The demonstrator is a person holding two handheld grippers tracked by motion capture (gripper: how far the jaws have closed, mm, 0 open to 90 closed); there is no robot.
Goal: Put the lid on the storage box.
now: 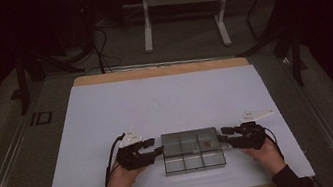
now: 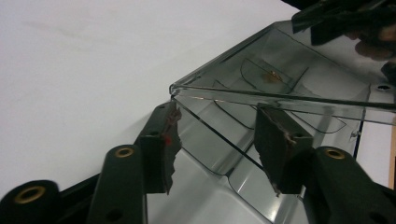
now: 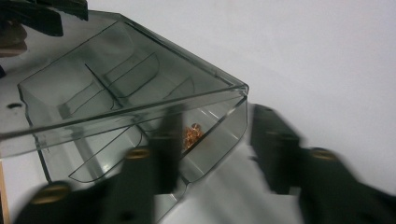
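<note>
The clear compartment box (image 1: 192, 150) sits flat on the white tabletop (image 1: 165, 98), near its front edge, lid down. It is divided into six cells, and a small cluster of copper-coloured bits (image 3: 192, 134) lies in the far cell at the box's right end.

The left tool (image 1: 157, 149) stands at the box's left end. Its jaws are parted, with the box's corner edge between them but neither pad pressing. The right tool (image 1: 224, 138) stands at the box's right end, likewise parted about that end's edge, its picture blurred.

No earlier frame is shown, so judging only from this: the step looks like a release after setting the box down, or the approach to a two-ended grip. The next move calls either for both tools to draw outward, clear of the box's ends, or to close evenly without tilting it.
</note>
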